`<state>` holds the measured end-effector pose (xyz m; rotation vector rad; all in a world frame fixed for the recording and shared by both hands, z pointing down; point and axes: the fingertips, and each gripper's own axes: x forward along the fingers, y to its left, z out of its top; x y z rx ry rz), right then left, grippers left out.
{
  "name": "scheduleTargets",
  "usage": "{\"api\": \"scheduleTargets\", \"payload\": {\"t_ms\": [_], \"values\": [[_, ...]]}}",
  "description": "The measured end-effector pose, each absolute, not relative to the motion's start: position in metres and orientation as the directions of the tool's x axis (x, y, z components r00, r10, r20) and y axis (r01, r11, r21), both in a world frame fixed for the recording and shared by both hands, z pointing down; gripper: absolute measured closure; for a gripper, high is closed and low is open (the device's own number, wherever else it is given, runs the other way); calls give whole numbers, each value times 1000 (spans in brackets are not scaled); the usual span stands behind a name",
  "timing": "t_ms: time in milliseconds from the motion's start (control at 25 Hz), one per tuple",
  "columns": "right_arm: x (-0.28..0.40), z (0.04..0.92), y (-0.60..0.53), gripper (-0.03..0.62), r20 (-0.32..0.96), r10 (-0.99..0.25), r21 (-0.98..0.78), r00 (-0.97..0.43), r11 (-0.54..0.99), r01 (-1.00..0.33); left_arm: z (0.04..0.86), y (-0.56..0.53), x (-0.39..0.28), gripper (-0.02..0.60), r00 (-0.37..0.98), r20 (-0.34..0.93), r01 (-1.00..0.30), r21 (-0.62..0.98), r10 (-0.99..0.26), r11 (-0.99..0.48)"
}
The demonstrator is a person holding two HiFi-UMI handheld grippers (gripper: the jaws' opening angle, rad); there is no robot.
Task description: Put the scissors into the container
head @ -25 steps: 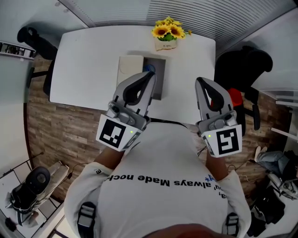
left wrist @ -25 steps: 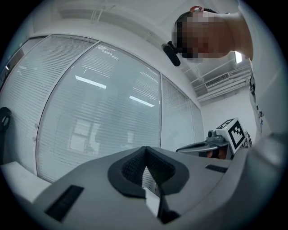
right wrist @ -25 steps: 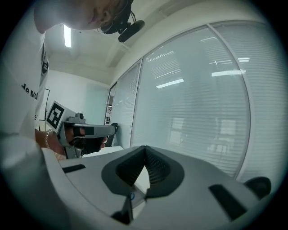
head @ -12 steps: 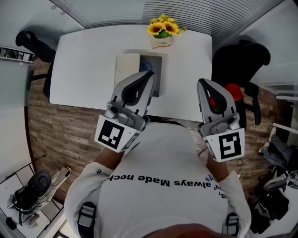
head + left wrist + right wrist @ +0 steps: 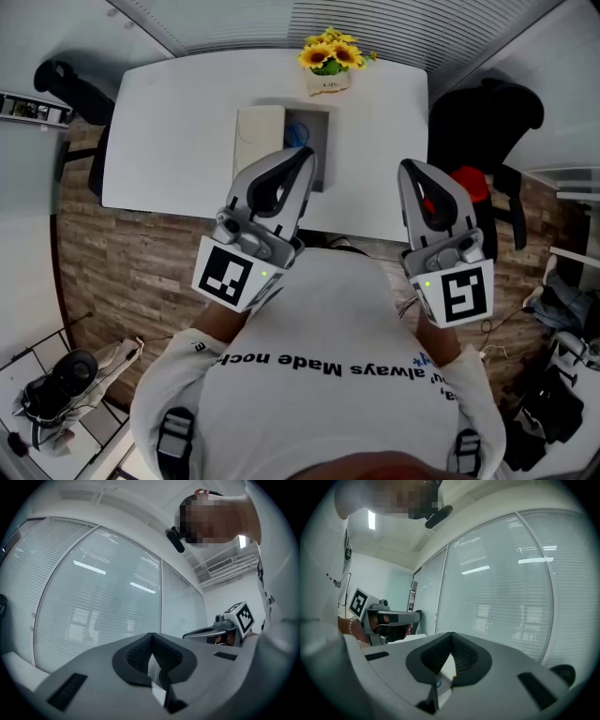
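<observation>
Head view | left hand-held gripper (image 5: 305, 157) jaws together | right hand-held gripper (image 5: 406, 169) jaws together | ribbed black pads (image 5: 138, 653) | grey rectangular container (image 5: 322, 131)

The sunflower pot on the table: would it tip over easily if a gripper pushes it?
Probably: the sunflower pot looks small, while its blooms spread wider than it, so it may be top-heavy. It likely feels light and may slide on the smooth white table. It stands near the far edge, so a push away could drop it.

Left claw (image 5: 302, 161) and right claw (image 5: 409, 171) both closed, empty.
</observation>
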<state>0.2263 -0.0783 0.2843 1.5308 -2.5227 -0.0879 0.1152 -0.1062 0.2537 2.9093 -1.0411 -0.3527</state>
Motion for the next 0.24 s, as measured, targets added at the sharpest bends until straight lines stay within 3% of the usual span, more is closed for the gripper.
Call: {"api": "scheduleTargets", "payload": {"t_ms": [240], "values": [[217, 283, -74, 588, 147, -882, 153, -448, 467, -871, 251, -102, 105, 563, 748, -205, -625, 99, -631, -774]]}}
